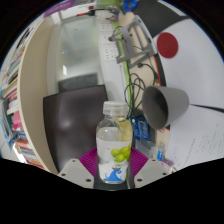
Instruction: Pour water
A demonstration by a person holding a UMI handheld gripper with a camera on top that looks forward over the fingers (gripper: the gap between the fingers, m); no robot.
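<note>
A white desk (pixel 195 140) ran along the right, a dark chair (pixel 75 120) beside it. A grey cup (pixel 165 102) hung tilted just past a clear bottle (pixel 114 140). The gripper (pixel 113 168) pinched the bottle upright between its fingers, cap seemingly on. Carrying step, likely; next, tip toward the cup

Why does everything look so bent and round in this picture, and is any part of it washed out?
In the gripper view, the wide-angle lens bows straight lines: the shelf curves strongly. The bottle, between the gripper fingers, looks least bent and fairly sharp. Bright light washes out the desk beside the grey cup, and the far background is hazy.
</note>
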